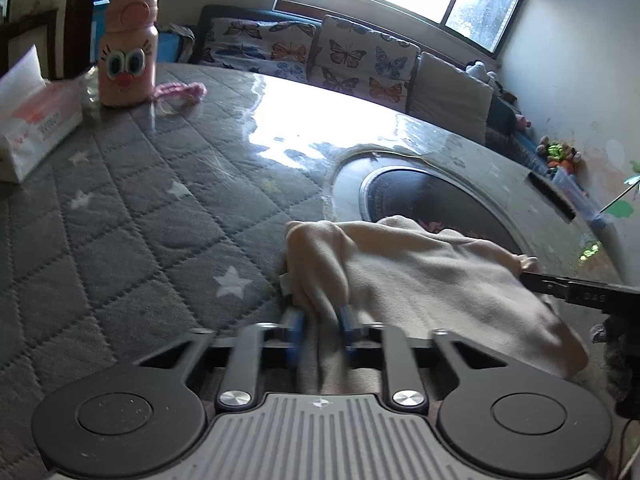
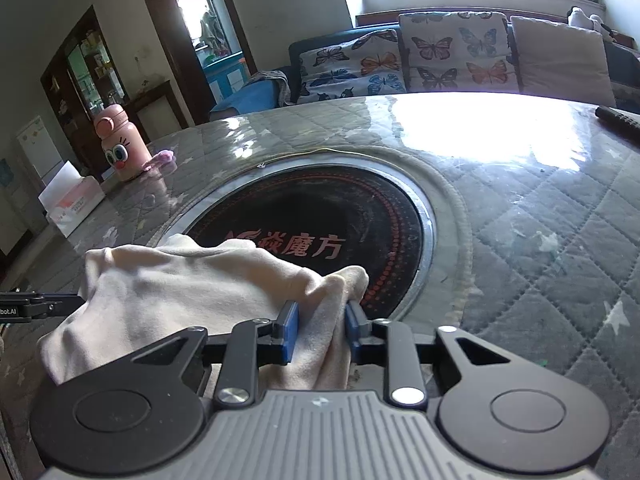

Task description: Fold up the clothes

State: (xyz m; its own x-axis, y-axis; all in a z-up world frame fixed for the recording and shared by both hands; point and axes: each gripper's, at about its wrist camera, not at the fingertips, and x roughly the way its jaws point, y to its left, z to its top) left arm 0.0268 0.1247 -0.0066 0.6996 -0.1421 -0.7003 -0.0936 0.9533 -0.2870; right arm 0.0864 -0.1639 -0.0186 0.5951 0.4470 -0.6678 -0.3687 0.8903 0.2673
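Note:
A cream-coloured garment (image 1: pixel 432 276) lies bunched on the quilted grey table cover, partly over the round black cooktop (image 1: pixel 432 200). My left gripper (image 1: pixel 320 316) is shut on the garment's left corner, and a fold of cloth is pinched between its blue pads (image 1: pixel 294 320). My right gripper (image 2: pixel 320 328) is shut on the opposite corner of the garment (image 2: pixel 180 292), with cloth squeezed between its blue pads (image 2: pixel 290 330). Each gripper shows at the edge of the other's view: the right gripper (image 1: pixel 560 286) and the left gripper (image 2: pixel 40 306). The cloth spans between them.
A pink bottle with a cartoon face (image 1: pixel 128 52) and a tissue box (image 1: pixel 32 120) stand at the table's far left, with a pink cord (image 1: pixel 180 90) beside the bottle. A dark remote (image 2: pixel 618 120) lies far right. A sofa with butterfly cushions (image 2: pixel 440 56) stands behind the table.

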